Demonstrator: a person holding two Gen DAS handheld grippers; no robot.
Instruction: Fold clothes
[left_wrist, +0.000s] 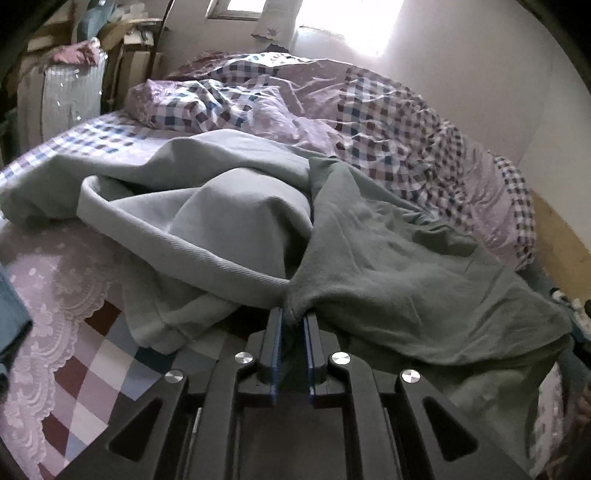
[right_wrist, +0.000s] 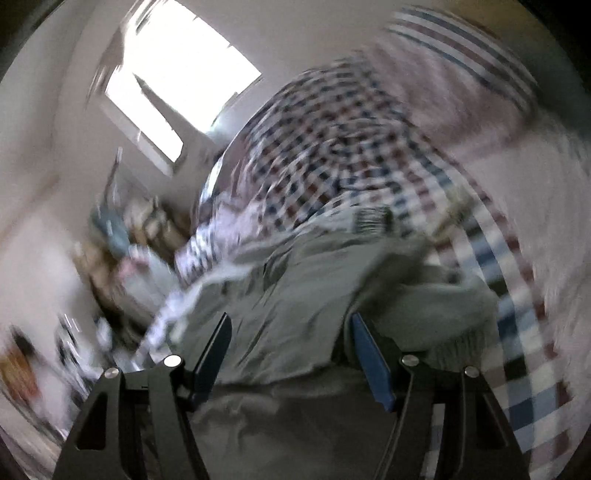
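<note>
A grey sweatshirt-like garment (left_wrist: 221, 221) lies crumpled on the bed, one part ribbed and pale, the other darker and fleecy. My left gripper (left_wrist: 293, 317) is shut on a bunched fold of it at the near edge, and cloth fans out to both sides from the pinch. In the blurred right wrist view the same grey garment (right_wrist: 325, 266) lies under and beyond my right gripper (right_wrist: 290, 325). The right gripper's blue-padded fingers (right_wrist: 369, 354) stand wide open, and I see nothing pressed between them.
A rumpled checked and lilac quilt (left_wrist: 388, 122) and a pillow (left_wrist: 177, 103) cover the far side of the bed. Boxes and bundled clutter (left_wrist: 74, 74) stand at the back left. A lace-edged pink cover (left_wrist: 55, 288) lies near left, beside a blue cloth (left_wrist: 11, 317).
</note>
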